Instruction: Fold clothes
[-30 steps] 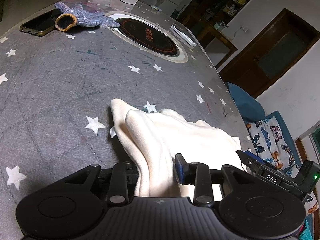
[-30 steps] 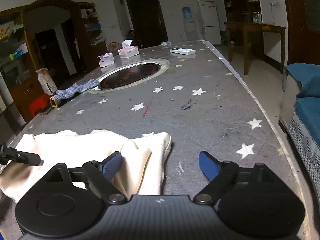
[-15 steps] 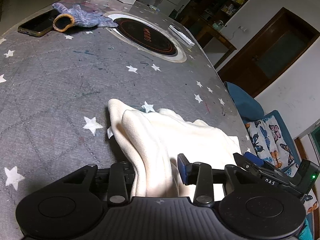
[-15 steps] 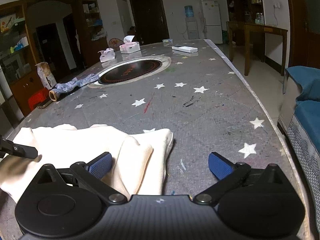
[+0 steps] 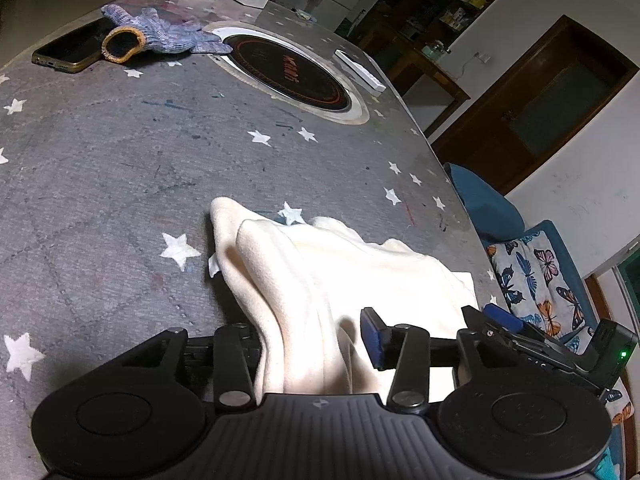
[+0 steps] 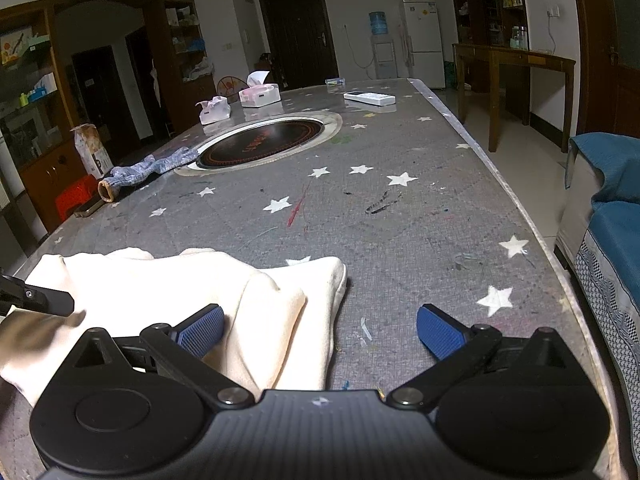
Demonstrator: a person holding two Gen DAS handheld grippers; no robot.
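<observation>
Cloth [image 5: 340,264] bunches between my left gripper [image 5: 312,344]'s fingers, grip uncertain; my right gripper [image 6: 316,328] gapes beside its edge, bare starred table [image 6: 400,220] beyond.

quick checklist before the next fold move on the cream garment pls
1. Left gripper has cloth between its fingers: ok, cream garment runs through them.
2. Left grip is firmly closed: cannot tell, a gap shows beside the blue pad.
3. Right gripper open and ready: ok, jaws wide apart.
4. Right gripper lined up on the garment's edge: ok, fold sits between its pads.
5. Landing area ahead: ok, glove and phone lie far off on the table.
</observation>
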